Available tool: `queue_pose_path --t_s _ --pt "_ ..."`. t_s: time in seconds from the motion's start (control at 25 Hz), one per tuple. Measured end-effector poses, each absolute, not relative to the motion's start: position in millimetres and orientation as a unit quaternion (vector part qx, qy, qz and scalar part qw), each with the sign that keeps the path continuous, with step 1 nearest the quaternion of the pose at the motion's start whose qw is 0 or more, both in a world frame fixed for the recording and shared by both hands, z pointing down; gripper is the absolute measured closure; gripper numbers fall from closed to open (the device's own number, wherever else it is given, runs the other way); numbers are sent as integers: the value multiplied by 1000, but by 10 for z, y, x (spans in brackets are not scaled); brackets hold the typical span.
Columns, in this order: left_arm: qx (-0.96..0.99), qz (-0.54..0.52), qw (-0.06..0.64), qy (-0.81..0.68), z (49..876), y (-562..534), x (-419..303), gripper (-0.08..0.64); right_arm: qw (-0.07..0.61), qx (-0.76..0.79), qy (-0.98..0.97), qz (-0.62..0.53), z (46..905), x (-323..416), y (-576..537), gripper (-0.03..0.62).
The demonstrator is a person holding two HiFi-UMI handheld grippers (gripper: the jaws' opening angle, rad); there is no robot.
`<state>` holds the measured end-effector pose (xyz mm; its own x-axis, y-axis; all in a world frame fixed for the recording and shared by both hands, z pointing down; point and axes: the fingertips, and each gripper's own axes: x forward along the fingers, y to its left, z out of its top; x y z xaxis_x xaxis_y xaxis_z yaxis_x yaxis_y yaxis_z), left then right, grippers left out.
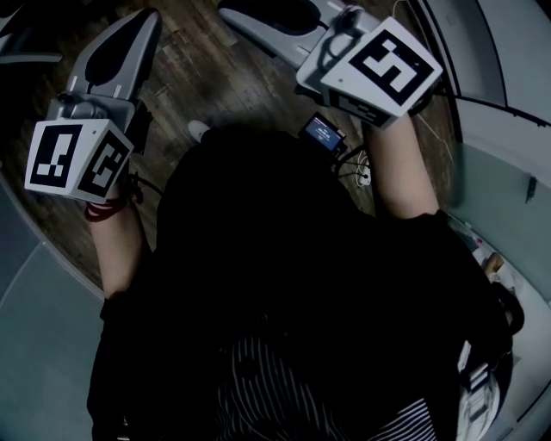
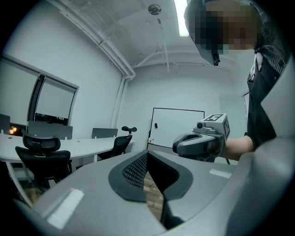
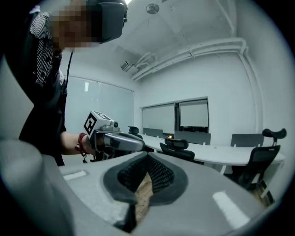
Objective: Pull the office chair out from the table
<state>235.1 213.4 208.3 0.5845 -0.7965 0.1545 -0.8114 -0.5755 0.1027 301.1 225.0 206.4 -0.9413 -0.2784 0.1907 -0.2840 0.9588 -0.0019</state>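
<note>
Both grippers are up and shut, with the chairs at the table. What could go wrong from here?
1. The left gripper and right gripper are shut and empty; unless they open, they cannot take a chair.
2. A near chair and a farther chair both stand at the table; the wrong one might get pulled.
3. Cables hang by the right wrist and could snag.

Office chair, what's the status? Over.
Left tongs shut, empty. Right tongs shut, empty. Office chair at table, untouched. No blocker in view.

Person in black top (image 1: 284, 258), striped hem (image 1: 258, 388)
Grey left gripper (image 1: 148, 19), right gripper (image 1: 227, 10); black-white marker cubes (image 1: 77, 159) behind fingers (image 1: 129, 43); red wristband (image 1: 103, 209).
</note>
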Motion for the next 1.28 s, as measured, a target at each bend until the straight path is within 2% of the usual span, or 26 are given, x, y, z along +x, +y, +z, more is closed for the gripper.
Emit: queue_pose_path --t_s 0.2,0.52,0.84,1.28 --pt "894 37 79 -440 1952 1873 1917 558 96 150 -984 4 1825 2598 2005 591" --pt "896 24 87 -435 2262 1512 1006 557 125 156 -980 -1 2176 1809 1693 591" --pt "894 25 90 -439 2521 1340 544 557 132 140 -981 13 2411 1292 1439 591" --pt "878 28 91 -469 2458 909 156 557 132 106 -986 0 2418 810 883 592"
